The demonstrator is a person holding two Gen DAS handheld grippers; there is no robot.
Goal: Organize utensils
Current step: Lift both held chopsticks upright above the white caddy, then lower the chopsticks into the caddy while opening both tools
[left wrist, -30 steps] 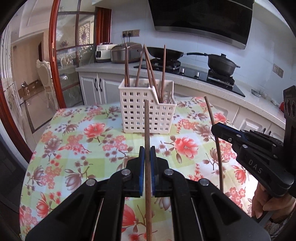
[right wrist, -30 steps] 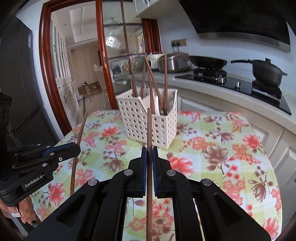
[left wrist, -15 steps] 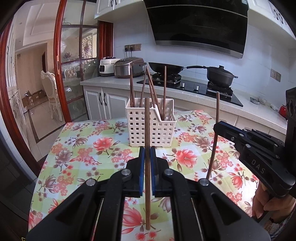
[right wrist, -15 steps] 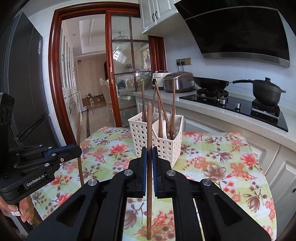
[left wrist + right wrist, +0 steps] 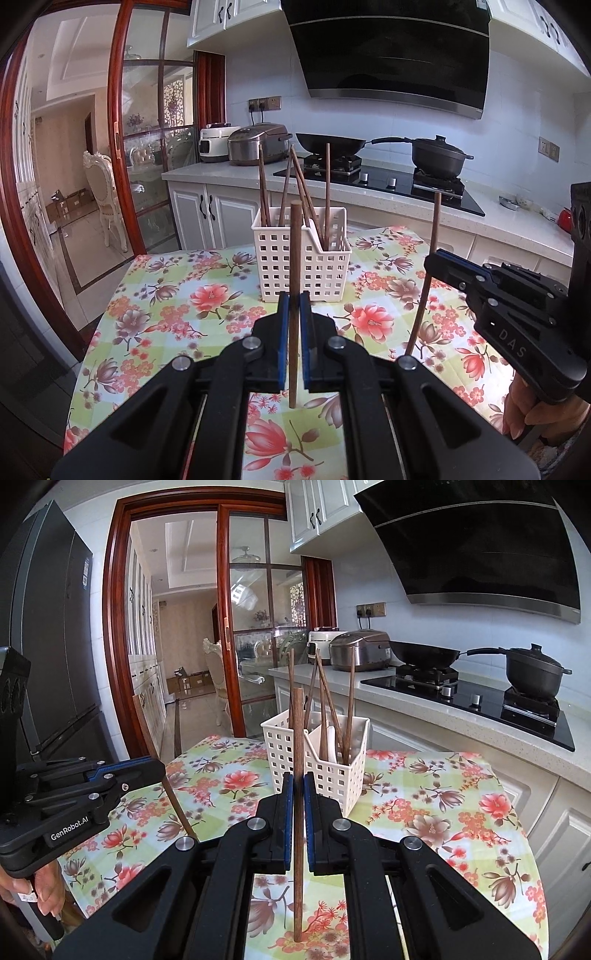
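A white slotted utensil basket [image 5: 301, 254] stands on the floral tablecloth [image 5: 177, 295], with several brown chopsticks upright in it; it also shows in the right wrist view [image 5: 332, 753]. My left gripper [image 5: 294, 295] is shut on one brown chopstick [image 5: 294, 258], held upright in front of the basket and above the table. My right gripper [image 5: 298, 775] is shut on another brown chopstick [image 5: 297, 746], also upright. The right gripper shows in the left wrist view [image 5: 436, 258] with its chopstick [image 5: 428, 266]. The left gripper shows in the right wrist view [image 5: 155, 771].
Behind the table runs a counter [image 5: 369, 192] with a rice cooker [image 5: 256, 147], a wok [image 5: 328, 142] and a black pot [image 5: 437, 157] on the hob. A wood-framed glass door [image 5: 122, 147] stands to the left. A dark fridge [image 5: 48, 646] is at far left.
Both grippers have risen and pulled back from the basket with their chopsticks. The basket looks smaller and lower, and more of the kitchen wall and hood shows.
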